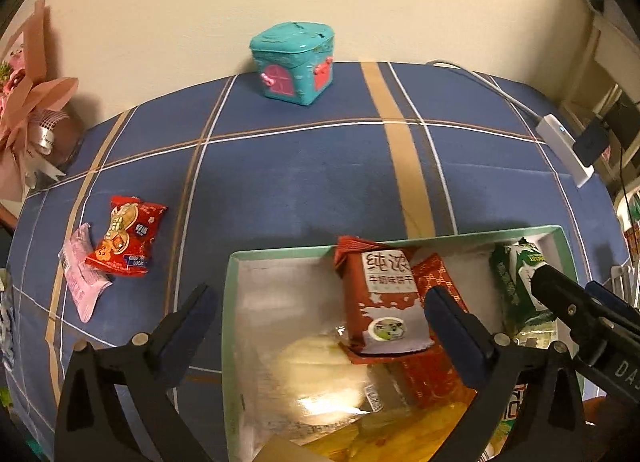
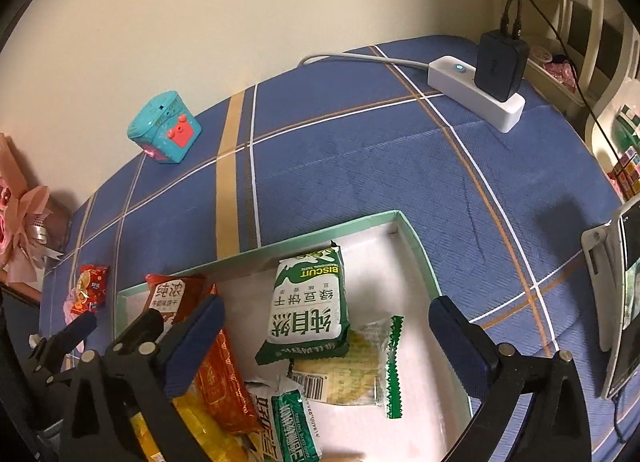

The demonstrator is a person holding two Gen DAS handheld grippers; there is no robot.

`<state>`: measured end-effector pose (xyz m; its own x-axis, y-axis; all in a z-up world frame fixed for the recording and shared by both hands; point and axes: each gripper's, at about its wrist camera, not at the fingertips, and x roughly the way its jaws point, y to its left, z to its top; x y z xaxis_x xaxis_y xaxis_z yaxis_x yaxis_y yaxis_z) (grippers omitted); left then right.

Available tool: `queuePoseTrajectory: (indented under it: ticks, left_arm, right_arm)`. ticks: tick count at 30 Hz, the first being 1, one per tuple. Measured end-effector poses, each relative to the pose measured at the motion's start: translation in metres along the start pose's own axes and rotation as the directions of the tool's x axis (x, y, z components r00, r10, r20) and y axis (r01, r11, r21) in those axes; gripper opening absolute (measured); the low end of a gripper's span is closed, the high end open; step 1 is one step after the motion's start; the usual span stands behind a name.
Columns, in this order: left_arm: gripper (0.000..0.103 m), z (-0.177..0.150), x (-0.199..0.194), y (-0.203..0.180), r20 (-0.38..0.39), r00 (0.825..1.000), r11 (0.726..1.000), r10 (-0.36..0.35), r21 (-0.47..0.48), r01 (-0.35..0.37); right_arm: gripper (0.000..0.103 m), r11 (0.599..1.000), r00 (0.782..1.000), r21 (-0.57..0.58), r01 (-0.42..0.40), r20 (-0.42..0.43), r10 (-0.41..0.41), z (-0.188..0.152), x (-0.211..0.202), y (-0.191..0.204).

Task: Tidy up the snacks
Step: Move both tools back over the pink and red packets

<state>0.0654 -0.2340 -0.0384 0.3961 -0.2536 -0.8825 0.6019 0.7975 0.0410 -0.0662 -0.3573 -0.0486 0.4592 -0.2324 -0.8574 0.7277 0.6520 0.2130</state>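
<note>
- Blue plaid bench (image 1: 304, 190) against a cream wall; teal toy box (image 1: 294, 62) at the back, power strip (image 2: 476, 92) far right.
- Green-rimmed tray (image 1: 230, 302) up front, holding most snacks: brown biscuit pack (image 1: 380, 298), green biscuit pack (image 2: 308, 310).
- Left gripper (image 1: 320, 318): fingers wide, gripping nothing, over the tray.
- Right gripper (image 2: 326, 326): fingers wide, likewise empty.
- Still outside the tray: red snack packet (image 1: 126, 234) and pink packet (image 1: 82, 278), touching, up-left of the left fingers, long axes running near to far; left hand likely nearer.
</note>
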Motion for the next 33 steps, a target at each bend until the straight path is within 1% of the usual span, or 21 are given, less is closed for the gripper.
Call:
queuePoseTrajectory:
  ticks: [16, 18, 21, 24, 33]
  left_arm:
    - [0.103, -0.002, -0.004, 0.019, -0.036, 0.999, 0.998, 0.008, -0.059, -0.010]
    - [0.103, -0.003, -0.004, 0.022, -0.046, 0.999, 0.998, 0.014, -0.066, -0.017]
    - [0.103, -0.005, -0.004, 0.027, -0.072, 0.997, 0.996, 0.040, -0.073, -0.045]
    - [0.103, -0.007, -0.004, 0.036, -0.089, 0.995, 0.994, 0.050, -0.091, -0.059]
    - [0.103, -0.012, -0.015, 0.066, -0.093, 0.994, 0.987, 0.056, -0.144, -0.069]
  right_arm:
    - [0.103, 1.000, 1.000, -0.016, 0.012, 0.004, -0.012, -0.002, -0.004, 0.008]
    - [0.103, 1.000, 1.000, -0.019, 0.016, 0.003, -0.016, -0.002, -0.004, 0.009]
    - [0.103, 1.000, 1.000, -0.023, 0.020, -0.003, -0.020, -0.004, -0.004, 0.012]
    - [0.103, 0.999, 1.000, -0.032, 0.025, -0.003, -0.025, -0.006, -0.006, 0.015]
    - [0.103, 0.996, 0.999, -0.079, 0.038, 0.000, -0.039, -0.012, -0.013, 0.035]
